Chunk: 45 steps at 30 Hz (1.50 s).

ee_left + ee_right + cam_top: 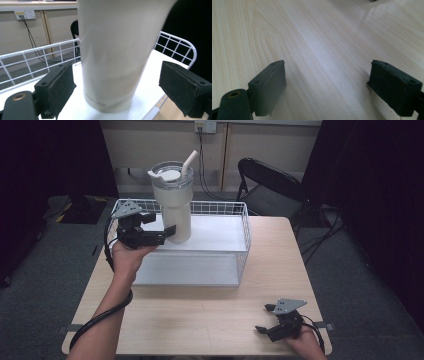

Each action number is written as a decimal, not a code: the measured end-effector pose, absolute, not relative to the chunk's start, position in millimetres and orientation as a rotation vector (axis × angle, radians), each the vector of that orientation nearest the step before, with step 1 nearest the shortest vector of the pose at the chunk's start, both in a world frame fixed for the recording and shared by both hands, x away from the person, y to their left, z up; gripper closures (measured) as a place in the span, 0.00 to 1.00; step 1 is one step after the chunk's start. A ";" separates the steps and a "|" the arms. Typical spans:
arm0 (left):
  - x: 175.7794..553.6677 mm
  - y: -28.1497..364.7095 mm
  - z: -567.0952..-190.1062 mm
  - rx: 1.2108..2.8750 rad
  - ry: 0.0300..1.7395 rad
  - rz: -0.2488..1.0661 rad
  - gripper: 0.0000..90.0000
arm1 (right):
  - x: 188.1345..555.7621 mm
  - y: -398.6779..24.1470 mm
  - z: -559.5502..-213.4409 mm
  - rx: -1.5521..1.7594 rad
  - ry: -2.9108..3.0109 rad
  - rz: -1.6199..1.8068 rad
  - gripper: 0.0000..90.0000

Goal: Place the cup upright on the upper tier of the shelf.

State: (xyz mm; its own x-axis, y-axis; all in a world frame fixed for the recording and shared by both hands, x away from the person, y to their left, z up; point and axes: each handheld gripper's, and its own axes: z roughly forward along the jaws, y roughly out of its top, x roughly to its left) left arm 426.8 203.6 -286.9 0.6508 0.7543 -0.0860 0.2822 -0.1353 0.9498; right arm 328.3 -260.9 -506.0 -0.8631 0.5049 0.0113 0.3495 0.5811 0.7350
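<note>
A tall cream tumbler (173,205) with a clear lid and a white straw (189,163) stands upright on the white shelf of a wire rack (216,241) at the table's far side. My left gripper (169,232) is open at the tumbler's base, coming in from its left. In the left gripper view the tumbler (117,50) stands between the two black pads, with a small gap on each side, and my left gripper (125,85) touches nothing. My right gripper (265,318) rests open near the table's front right corner. Its jaws (328,85) hold nothing, just above bare wood.
The rack's wire rim (37,53) rises behind and to the right of the tumbler. A black folding chair (270,185) stands beyond the table's far right corner. The wooden table (200,315) has bare room in front of the rack. A cable hangs from a wall socket (205,126).
</note>
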 end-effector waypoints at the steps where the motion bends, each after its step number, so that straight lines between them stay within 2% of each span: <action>1: 424.6 204.9 -287.2 1.713 0.847 0.505 0.13 | 328.4 -260.9 -506.0 0.714 2.612 1.149 0.15; 19: 396.4 208.4 -300.0 1.760 0.791 0.432 0.16 | 328.3 -260.9 -506.0 0.715 2.613 1.147 0.15; 45: 368.1 200.1 -342.7 1.808 0.742 0.336 0.17 | 328.3 -260.9 -506.0 0.715 2.613 1.147 0.15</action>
